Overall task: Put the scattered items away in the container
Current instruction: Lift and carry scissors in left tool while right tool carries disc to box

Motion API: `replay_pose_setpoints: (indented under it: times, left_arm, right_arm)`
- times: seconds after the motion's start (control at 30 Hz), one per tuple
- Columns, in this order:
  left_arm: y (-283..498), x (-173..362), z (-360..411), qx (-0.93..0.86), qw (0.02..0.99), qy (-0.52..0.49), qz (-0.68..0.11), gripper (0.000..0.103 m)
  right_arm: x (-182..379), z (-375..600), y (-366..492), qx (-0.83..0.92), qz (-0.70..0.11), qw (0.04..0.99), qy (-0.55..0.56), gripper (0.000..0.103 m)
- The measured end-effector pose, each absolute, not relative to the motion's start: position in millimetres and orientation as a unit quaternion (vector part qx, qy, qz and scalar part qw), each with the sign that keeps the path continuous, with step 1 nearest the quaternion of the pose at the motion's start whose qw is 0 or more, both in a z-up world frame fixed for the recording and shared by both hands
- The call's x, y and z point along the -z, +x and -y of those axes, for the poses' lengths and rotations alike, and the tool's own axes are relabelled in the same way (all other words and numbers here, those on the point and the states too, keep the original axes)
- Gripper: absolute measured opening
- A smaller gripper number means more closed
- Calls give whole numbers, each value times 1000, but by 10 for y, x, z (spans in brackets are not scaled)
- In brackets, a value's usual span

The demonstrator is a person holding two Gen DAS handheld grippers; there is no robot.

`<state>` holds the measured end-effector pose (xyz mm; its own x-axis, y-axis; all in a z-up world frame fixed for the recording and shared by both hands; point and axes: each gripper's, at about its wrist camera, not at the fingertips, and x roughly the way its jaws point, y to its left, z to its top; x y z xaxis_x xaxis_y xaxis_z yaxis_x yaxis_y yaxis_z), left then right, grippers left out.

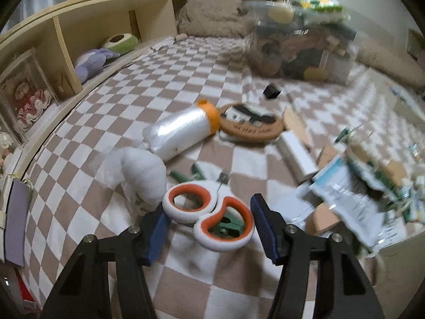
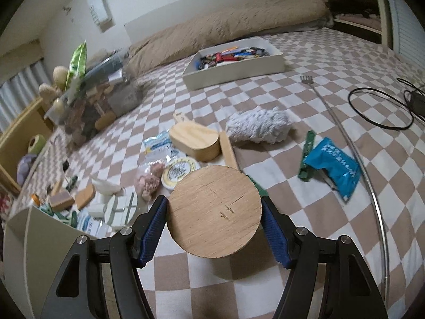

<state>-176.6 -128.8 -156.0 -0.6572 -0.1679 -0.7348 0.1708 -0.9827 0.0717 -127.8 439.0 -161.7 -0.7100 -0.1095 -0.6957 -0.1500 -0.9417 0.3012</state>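
In the left wrist view my left gripper [image 1: 209, 228] is open, its blue pads either side of the white-and-orange scissors [image 1: 209, 215], which lie on the checkered bedspread over a green clip [image 1: 225, 226]. Beyond lie a roll of clear bags with an orange cap [image 1: 180, 130], white wadding [image 1: 143, 172] and a round wooden coaster [image 1: 251, 125]. In the right wrist view my right gripper [image 2: 213, 223] is shut on a round wooden disc [image 2: 213, 214], held above the bed. A beige container [image 2: 39, 242] with small items sits at lower left.
A white tray of small items [image 2: 233, 61] lies far back. A fluffy grey mop head [image 2: 257, 129], wooden box [image 2: 196, 139], blue packet [image 2: 333, 166], green clip [image 2: 305, 155], metal back scratcher [image 2: 353, 146] and black cable [image 2: 382, 106] lie scattered. A shelf [image 1: 66, 53] runs along the left.
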Motion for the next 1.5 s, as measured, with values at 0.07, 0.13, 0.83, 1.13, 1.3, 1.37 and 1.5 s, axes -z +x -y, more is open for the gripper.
replay_pose_setpoints:
  times: [0.07,0.13,0.83,1.13,1.3,1.37,1.5]
  left_arm:
    - [-1744,1499,1248,915,83,395,-8,25]
    - [-1743,1479,1221,916,78,392,-8,16]
    - [-1896,1652,1281,905,65,419,-29,9]
    - [-1757,1431,1255,920,29,382,-80,9]
    - [-1578,1239,1206,932,13,346,-108,9]
    - [-1457,1162,1144,937,13,331,-108,9]
    - [-1223,1029,1027,947,6,302,-106,9]
  right_arm:
    - [1587,-4427,-1254,-909,-183,11,-374,70]
    - [1568,-4450,-1239,-910,-189,11,-370,70]
    - [1523,-4411,-1199,-911,-194,-3,-364,70]
    - [1394,-4412,-1092,-914,-217,-21,-344,70]
    - [1273,-4388,-990,-917,-226,-33,-326,70]
    - [1215,-4376,-931,-918,-232,-41,-318,70]
    - [1104,-4331,-800,-923,-232,-56,-303,70]
